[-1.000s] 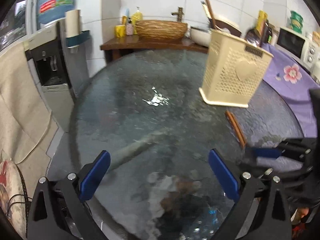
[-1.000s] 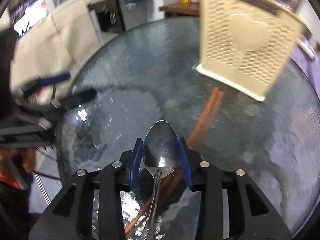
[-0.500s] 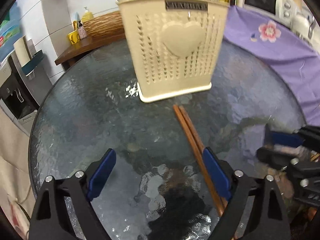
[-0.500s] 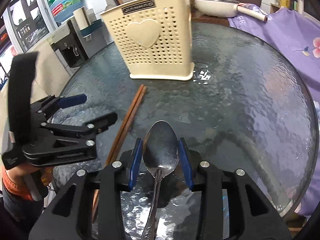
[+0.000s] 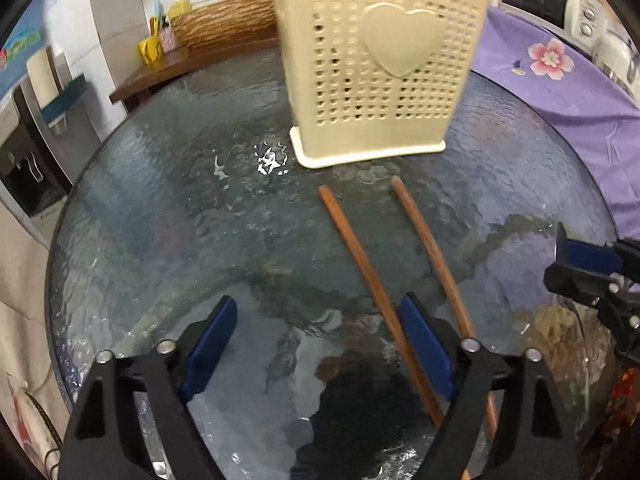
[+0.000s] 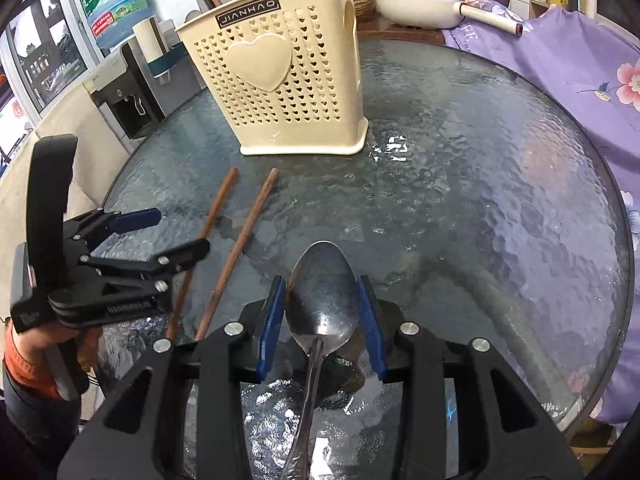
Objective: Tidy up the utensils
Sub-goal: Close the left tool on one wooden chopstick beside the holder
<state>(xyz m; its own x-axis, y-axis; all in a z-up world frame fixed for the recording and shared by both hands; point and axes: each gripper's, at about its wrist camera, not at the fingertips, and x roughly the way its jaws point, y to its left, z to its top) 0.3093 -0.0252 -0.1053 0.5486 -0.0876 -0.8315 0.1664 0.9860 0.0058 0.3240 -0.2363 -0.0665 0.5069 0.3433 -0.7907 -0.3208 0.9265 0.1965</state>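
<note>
A metal spoon [image 6: 320,284] lies bowl-forward between the blue pads of my right gripper [image 6: 322,320], which is shut on it above the glass table [image 6: 480,200]. Two brown chopsticks [image 5: 360,256] [image 6: 248,228] lie apart on the glass, pointing at the cream perforated utensil holder [image 5: 380,68] [image 6: 280,80]. My left gripper [image 5: 318,340] [image 6: 168,234] hangs low over them with its jaws closing. One chopstick runs just inside its right pad and the other passes outside that finger. The pads press on neither. My right gripper [image 5: 580,264] shows at the left wrist view's right edge.
A purple flowered cloth [image 6: 580,60] covers the surface right of the round table. Behind the table stand a water dispenser [image 6: 132,96], a wooden shelf with a woven basket [image 5: 224,24], a white pan [image 6: 420,4] and a microwave [image 5: 536,0]. A person's orange sleeve [image 6: 24,364] is at lower left.
My left gripper swung over to the chopsticks, dropped closer and narrowed its jaws. The chopsticks, side by side half a second ago, now lie spread apart. My right gripper turned toward the holder, still gripping the spoon.
</note>
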